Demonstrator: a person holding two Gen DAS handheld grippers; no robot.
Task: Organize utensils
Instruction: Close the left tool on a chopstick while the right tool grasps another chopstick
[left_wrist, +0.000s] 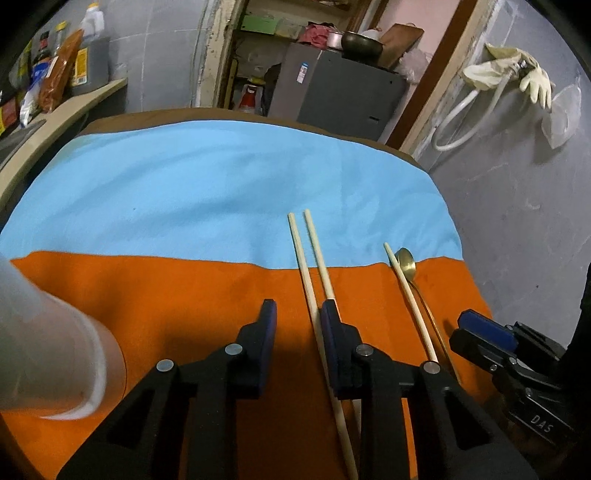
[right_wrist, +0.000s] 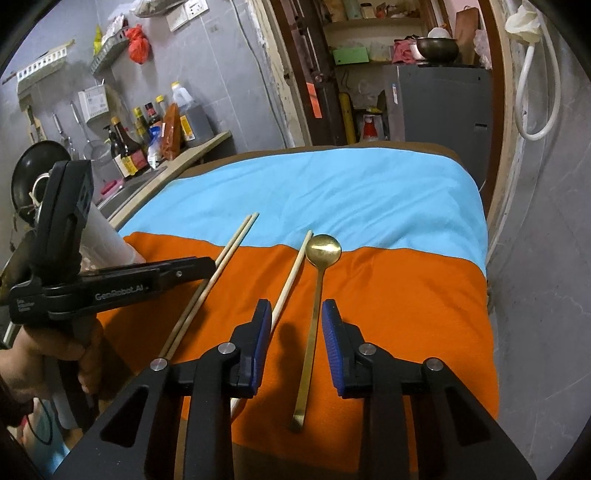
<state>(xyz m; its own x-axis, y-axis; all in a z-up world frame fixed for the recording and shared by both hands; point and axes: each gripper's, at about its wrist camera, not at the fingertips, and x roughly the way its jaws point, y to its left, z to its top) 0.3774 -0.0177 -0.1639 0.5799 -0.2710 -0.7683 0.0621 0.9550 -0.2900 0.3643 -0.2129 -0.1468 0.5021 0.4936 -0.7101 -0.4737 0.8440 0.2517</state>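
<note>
Left wrist view showed my left gripper (left_wrist: 298, 314) hanging over the orange cloth (left_wrist: 184, 306), jaws parted with nothing between them, a pair of chopsticks (left_wrist: 308, 273) running past its right finger. My right gripper (right_wrist: 295, 314) stood spread around the brass spoon (right_wrist: 317, 291), pads clear of it, a single chopstick (right_wrist: 291, 277) beside the spoon.

the pale cup (left_wrist: 55, 354) is blurred and cut off at the left edge, its contents impossible to tell.
</note>
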